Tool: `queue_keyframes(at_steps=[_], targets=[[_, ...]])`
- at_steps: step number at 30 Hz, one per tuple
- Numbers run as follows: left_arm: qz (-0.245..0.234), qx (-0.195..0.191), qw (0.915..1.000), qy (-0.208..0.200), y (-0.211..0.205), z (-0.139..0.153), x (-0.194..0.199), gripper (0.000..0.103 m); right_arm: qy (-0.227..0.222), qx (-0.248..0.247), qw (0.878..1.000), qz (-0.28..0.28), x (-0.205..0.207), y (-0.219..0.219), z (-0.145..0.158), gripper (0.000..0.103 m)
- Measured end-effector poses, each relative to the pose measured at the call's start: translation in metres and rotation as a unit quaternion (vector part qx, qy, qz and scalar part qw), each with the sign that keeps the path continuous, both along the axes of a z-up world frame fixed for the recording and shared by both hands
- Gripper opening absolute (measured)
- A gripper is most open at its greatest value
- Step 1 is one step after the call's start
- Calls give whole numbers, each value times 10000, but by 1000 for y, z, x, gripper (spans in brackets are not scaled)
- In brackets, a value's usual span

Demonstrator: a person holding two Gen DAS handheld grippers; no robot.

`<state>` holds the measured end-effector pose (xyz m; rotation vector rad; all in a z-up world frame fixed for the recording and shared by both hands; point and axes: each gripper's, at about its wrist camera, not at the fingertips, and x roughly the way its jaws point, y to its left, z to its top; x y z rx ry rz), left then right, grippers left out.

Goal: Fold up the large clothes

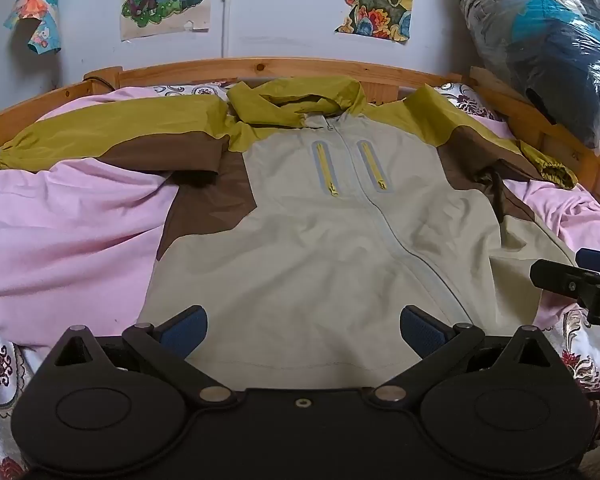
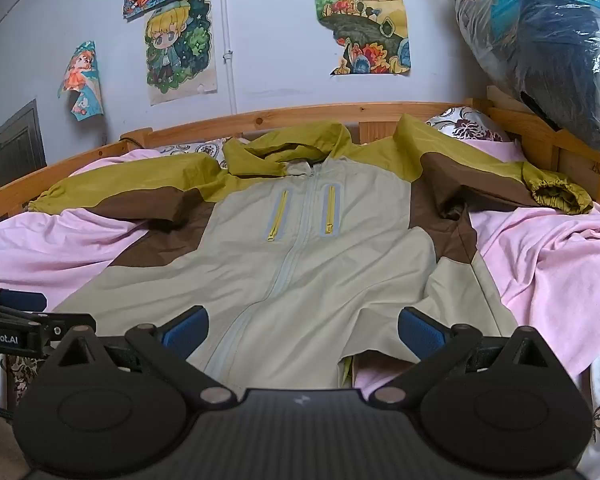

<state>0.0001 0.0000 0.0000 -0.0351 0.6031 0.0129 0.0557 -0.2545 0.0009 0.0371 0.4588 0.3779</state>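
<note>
A large hooded jacket (image 1: 332, 216) (image 2: 320, 248) in beige, brown and olive lies front up on a pink sheet, zipped, with both sleeves spread out sideways and the hood toward the headboard. My left gripper (image 1: 304, 330) hovers open above the jacket's bottom hem, nothing between its blue pads. My right gripper (image 2: 303, 332) is also open, over the hem's right part, where a corner of the hem is turned up. The right gripper's tip (image 1: 580, 276) shows at the edge of the left wrist view, and the left gripper's tip (image 2: 20, 316) at the edge of the right wrist view.
A pink sheet (image 1: 60, 232) (image 2: 548, 256) covers the bed inside a wooden frame (image 1: 260, 66) (image 2: 300, 114). A plastic-wrapped bundle of dark bedding (image 1: 540, 48) (image 2: 540, 40) rests on the right rail. Drawings hang on the wall (image 1: 284, 20) behind. A floral cover (image 1: 0, 364) shows at the near edges.
</note>
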Motion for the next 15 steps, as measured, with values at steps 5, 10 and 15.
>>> queue_keyframes(at_steps=[5, 10, 15], targets=[[-19, -18, 10000, 35, -1, 0, 0, 102, 15, 8, 10000, 9, 0, 0, -1, 103], [-43, -17, 10000, 24, 3, 0, 2, 102, -2, 8, 10000, 22, -1, 1, 0, 103], [-56, -10, 10000, 30, 2, 0, 1, 102, 10, 9, 10000, 23, 0, -1, -2, 103]])
